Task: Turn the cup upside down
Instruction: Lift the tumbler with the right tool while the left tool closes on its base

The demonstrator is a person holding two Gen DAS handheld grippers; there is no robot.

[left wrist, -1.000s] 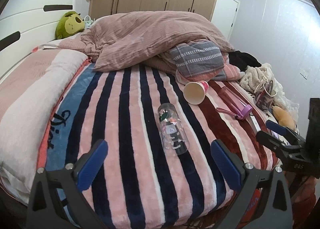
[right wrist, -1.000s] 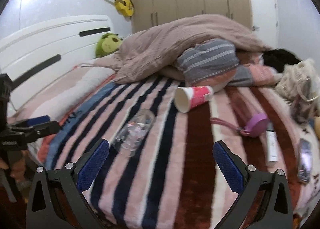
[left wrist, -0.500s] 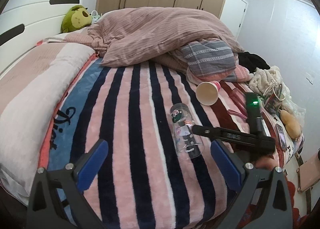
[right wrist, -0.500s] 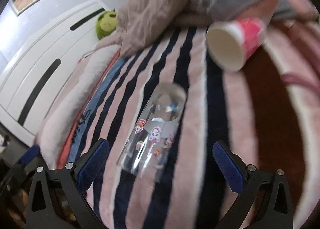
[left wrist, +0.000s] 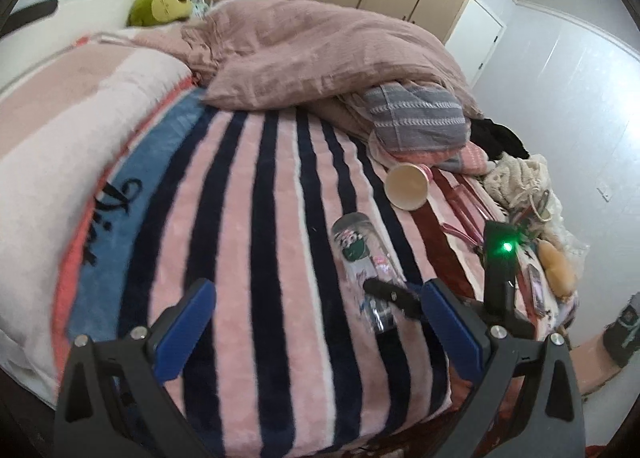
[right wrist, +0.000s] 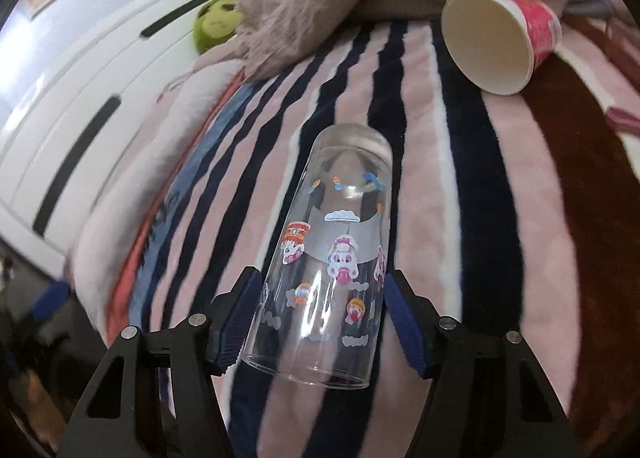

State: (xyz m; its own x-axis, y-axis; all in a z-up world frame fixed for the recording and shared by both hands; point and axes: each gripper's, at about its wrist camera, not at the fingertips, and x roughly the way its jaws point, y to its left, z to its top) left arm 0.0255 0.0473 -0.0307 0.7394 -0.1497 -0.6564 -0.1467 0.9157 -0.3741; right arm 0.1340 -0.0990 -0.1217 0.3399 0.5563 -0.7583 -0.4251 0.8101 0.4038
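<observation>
A clear glass cup [right wrist: 336,258] with cartoon stickers lies on its side on the striped blanket, its open mouth toward the right wrist camera. My right gripper [right wrist: 322,310] has its blue pads against both sides of the glass near the mouth. In the left wrist view the same glass [left wrist: 362,258] lies right of centre, with a finger of the right gripper [left wrist: 394,296] across it. My left gripper [left wrist: 316,322] is open and empty above the blanket near the bed's front edge.
A pink and white paper cup [right wrist: 500,37] lies on its side behind the glass; it also shows in the left wrist view [left wrist: 408,185]. A heaped pink duvet [left wrist: 320,53], a green plush toy [left wrist: 162,5] and clutter at the bed's right edge [left wrist: 532,193] surround the striped blanket [left wrist: 248,217].
My right gripper has moved in over the bed to the glass and its jaws have narrowed from wide open onto the glass's sides. My left gripper stayed open and shifted slightly.
</observation>
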